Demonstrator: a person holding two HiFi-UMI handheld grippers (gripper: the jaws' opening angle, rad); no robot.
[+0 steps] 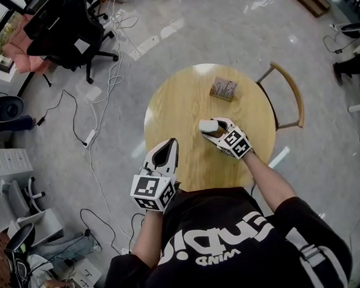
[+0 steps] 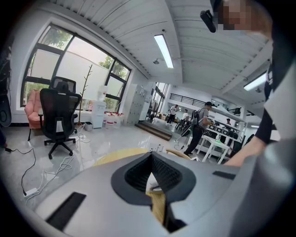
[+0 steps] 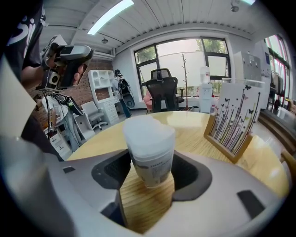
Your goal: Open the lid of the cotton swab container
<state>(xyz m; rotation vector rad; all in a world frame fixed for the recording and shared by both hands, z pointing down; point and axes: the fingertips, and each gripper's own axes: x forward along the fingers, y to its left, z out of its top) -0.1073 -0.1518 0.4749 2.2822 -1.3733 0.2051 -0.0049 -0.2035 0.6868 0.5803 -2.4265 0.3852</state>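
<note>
Two ways, at a guess, to spoil this. Nearest first: straddling the cotton swab container (image 3: 149,152) with the right gripper (image 3: 150,172), jaws spread wide, pads just beside its printed wall on either side, not plainly pressing. Standing upright on the round wooden table (image 3: 194,126), frosted lid (image 3: 148,132) seated on top, above the pads. Off to that gripper's left and a little behind it: the left gripper (image 1: 168,145), clamped shut on nothing, near the table's edge, well apart from the container. Ahead and to the right of the right gripper, well apart: a wooden card stand (image 3: 233,127), upright. Far beyond, by the windows: a black office chair (image 3: 162,95). First risk: closing off-centre or too lightly, so shoving the light tub over or letting it turn in the pads during the pull on the lid. Second: reaching for the lid with the left jaws closed, thus prodding rather than pinching, and tipping everything toward the stand. Probably best to firm up the hold low on the body and to open the left before approaching.
</note>
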